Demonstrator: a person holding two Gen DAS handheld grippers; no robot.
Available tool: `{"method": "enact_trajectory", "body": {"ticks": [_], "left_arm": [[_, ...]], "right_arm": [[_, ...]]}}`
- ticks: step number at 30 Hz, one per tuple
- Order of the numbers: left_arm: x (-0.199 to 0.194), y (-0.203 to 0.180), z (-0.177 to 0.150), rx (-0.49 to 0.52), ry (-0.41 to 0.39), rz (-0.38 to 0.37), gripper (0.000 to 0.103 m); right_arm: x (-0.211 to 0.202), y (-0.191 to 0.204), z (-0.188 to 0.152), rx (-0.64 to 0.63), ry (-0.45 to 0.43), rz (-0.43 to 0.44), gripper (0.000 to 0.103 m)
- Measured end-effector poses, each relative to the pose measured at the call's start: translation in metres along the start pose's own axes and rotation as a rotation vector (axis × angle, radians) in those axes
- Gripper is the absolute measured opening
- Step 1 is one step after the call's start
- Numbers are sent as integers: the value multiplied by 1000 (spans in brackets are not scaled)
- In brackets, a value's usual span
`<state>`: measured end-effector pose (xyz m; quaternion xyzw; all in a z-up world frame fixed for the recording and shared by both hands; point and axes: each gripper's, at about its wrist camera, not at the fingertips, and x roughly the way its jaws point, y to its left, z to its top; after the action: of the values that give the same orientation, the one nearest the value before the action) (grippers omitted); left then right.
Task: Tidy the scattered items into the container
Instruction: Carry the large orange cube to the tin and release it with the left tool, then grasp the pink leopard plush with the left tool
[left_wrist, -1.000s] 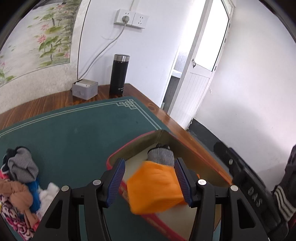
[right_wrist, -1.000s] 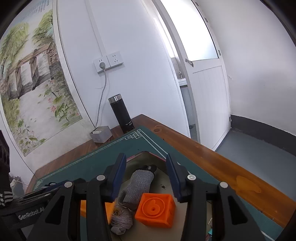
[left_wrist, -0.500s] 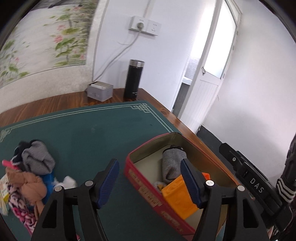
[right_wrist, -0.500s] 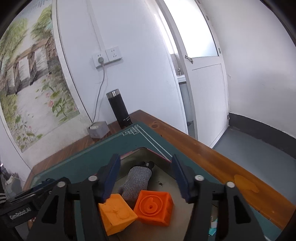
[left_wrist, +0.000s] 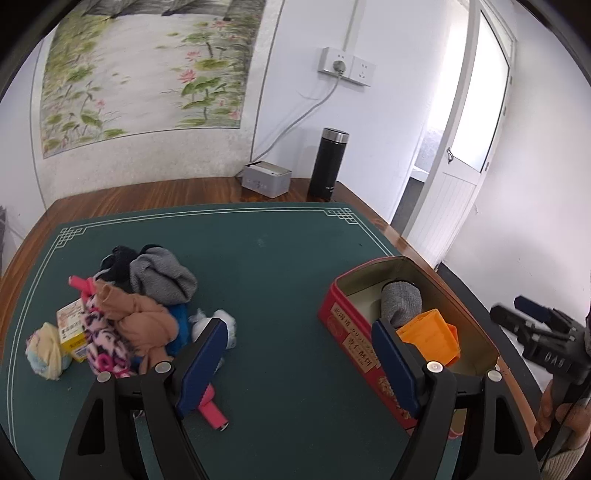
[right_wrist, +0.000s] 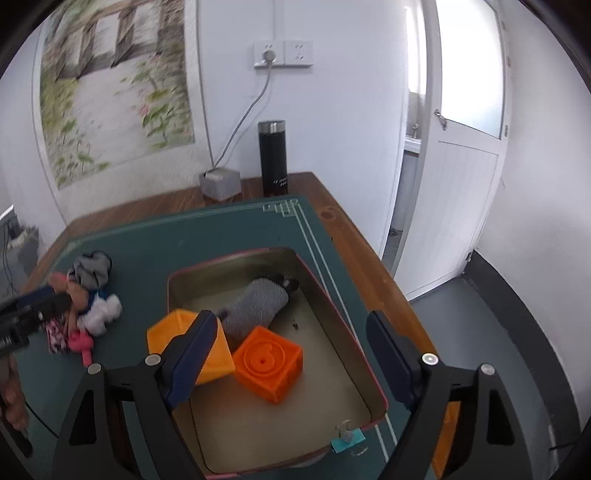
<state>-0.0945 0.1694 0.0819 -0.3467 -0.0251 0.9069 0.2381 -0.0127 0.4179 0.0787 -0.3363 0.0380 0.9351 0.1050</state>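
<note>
A red tin (left_wrist: 351, 328) stands on the green mat, holding a grey sock (left_wrist: 400, 302) and a pale orange cube (left_wrist: 430, 334). My left gripper (left_wrist: 297, 360) hovers over bare mat between the tin and the clothes pile (left_wrist: 140, 295); its jaws are opening with nothing between them. In the right wrist view the tin (right_wrist: 229, 260) shows the grey sock (right_wrist: 258, 306), a pale orange cube (right_wrist: 192, 343) and a darker orange cube (right_wrist: 269, 362) marked 6. My right gripper (right_wrist: 291, 354) hangs over the tin, jaws opening, gripping nothing.
A pink clip (left_wrist: 212, 408) lies near the left finger, a yellow box (left_wrist: 72, 328) and rolled socks by the pile. A blue binder clip (right_wrist: 347, 439) sits at the tin's near corner. A black flask (left_wrist: 328, 168) and a grey box (left_wrist: 266, 179) stand at the table's back.
The left gripper let go of the pale orange cube into the tin, opened and swung left toward the pile. The right gripper opened wider and rolled over the tin.
</note>
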Motion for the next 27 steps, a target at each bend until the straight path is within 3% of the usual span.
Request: {"method": "enact_trajectory", "body": {"ticks": [4, 8, 13, 15, 18, 20, 21, 24, 25, 27], "left_arm": [[-10, 7, -3, -21, -11, 16, 82], [-18, 11, -8, -20, -12, 33, 82], [-25, 23, -10, -34, -14, 50, 82], [-28, 30, -10, -40, -19, 57, 82], [-32, 43, -10, -60, -25, 72, 82], [-33, 55, -8, -95, -23, 75, 82], [-34, 61, -7, -113, -23, 76, 82], [-38, 75, -5, -149, -38, 76, 82], [-40, 77, -5, -154, -44, 84, 82], [-42, 81, -4, -158, -55, 109, 82]], "right_arm": [[16, -6, -18, -57, 93, 53, 86], [26, 4, -31, -158, 160, 51, 86], [27, 43, -33, -285, 159, 94, 86], [34, 57, -32, -316, 153, 70, 86], [38, 68, -18, -245, 15, -99, 86], [29, 72, -8, -162, -178, -287, 86], [23, 72, -6, -143, -235, -297, 87], [14, 55, 0, -15, -245, -108, 88], [12, 49, -2, 20, -247, -80, 88], [11, 41, -4, 51, -253, -110, 88]]}}
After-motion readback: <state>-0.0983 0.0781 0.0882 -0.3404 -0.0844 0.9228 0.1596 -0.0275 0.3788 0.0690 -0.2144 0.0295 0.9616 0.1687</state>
